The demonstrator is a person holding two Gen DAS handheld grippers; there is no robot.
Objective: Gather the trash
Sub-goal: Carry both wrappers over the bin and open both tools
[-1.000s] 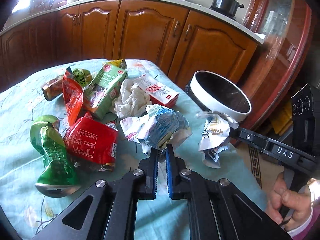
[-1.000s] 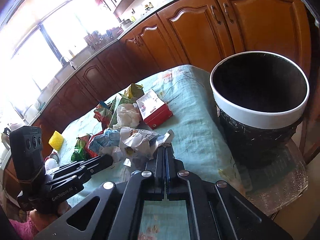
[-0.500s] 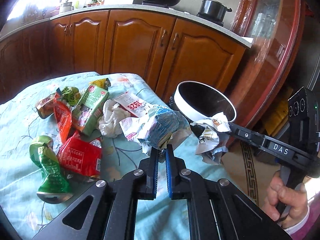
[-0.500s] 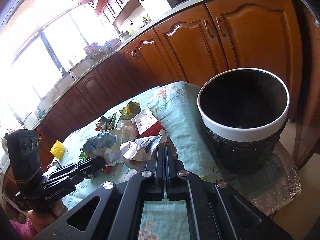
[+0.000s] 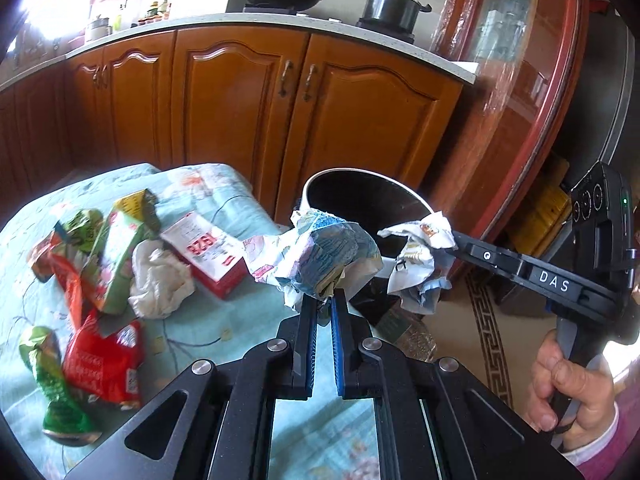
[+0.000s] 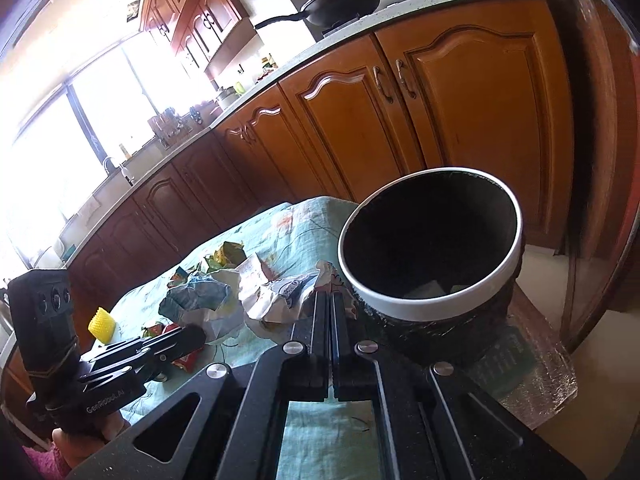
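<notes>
My left gripper (image 5: 323, 299) is shut on a crumpled blue-and-white wrapper (image 5: 320, 252) and holds it in the air near the black bin with a white rim (image 5: 400, 192). My right gripper (image 6: 330, 296) is shut on a crumpled white wrapper (image 6: 280, 294), held just left of the bin's rim (image 6: 432, 300); that wrapper also shows in the left wrist view (image 5: 420, 256). The bin stands beside the table's end, with a few pale scraps at its bottom.
On the teal tablecloth (image 5: 200, 320) lie a red-and-white box (image 5: 208, 256), a white tissue (image 5: 160, 280), a green carton (image 5: 120, 252), red packets (image 5: 104, 364) and a green foil wrapper (image 5: 56, 392). Wooden cabinets (image 5: 240, 112) stand behind. A yellow object (image 6: 101, 319) sits far left.
Both grippers have lifted their wrappers off the table and carried them toward the bin. The right gripper's wrapper is now next to the bin's rim.
</notes>
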